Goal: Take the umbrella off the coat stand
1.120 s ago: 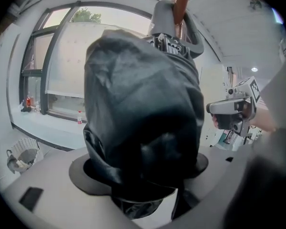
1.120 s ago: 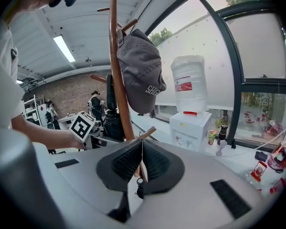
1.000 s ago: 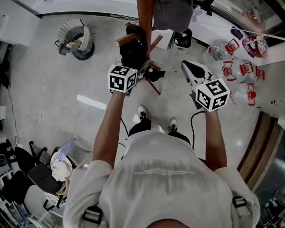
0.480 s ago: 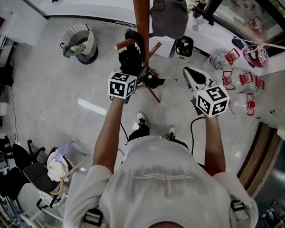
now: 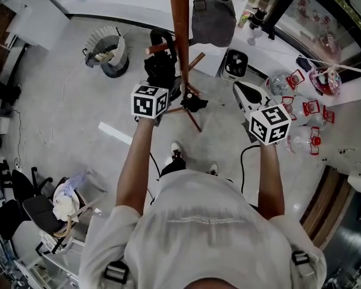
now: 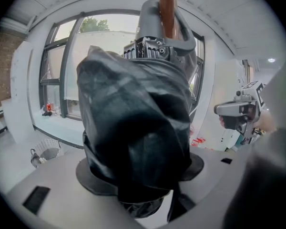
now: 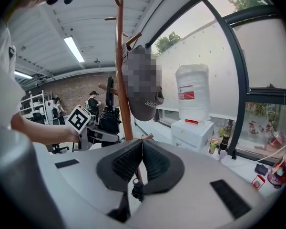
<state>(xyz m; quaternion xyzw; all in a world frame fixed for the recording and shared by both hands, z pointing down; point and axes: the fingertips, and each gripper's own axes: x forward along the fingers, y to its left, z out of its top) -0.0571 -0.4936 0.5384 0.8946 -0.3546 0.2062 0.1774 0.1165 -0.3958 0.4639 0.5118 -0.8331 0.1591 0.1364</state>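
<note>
A folded black umbrella [image 5: 160,68] hangs beside the brown coat stand [image 5: 180,29], its curved handle [image 5: 159,38] over a short peg. My left gripper [image 5: 167,84] is shut on the umbrella's bundled fabric, which fills the left gripper view [image 6: 133,128] and hides the pads. The pole [image 6: 166,8] rises just behind it. My right gripper [image 5: 243,94] hangs to the right of the stand, shut with its ribbed pads [image 7: 155,163] together and nothing between them. The right gripper view shows the stand [image 7: 121,80] ahead, with the umbrella [image 7: 109,117] to its left.
A grey cap [image 5: 212,8] hangs on the stand's far side. A waste bin [image 5: 108,50] stands at the left, a small fan [image 5: 234,65] and a water dispenser [image 7: 193,113] behind the stand. Water bottles [image 5: 301,101] lie at the right, a chair [image 5: 42,212] at the lower left.
My left gripper has risen a little with the umbrella in it, and the curved handle now shows above the peg. The right gripper has stayed shut and barely shifted.
</note>
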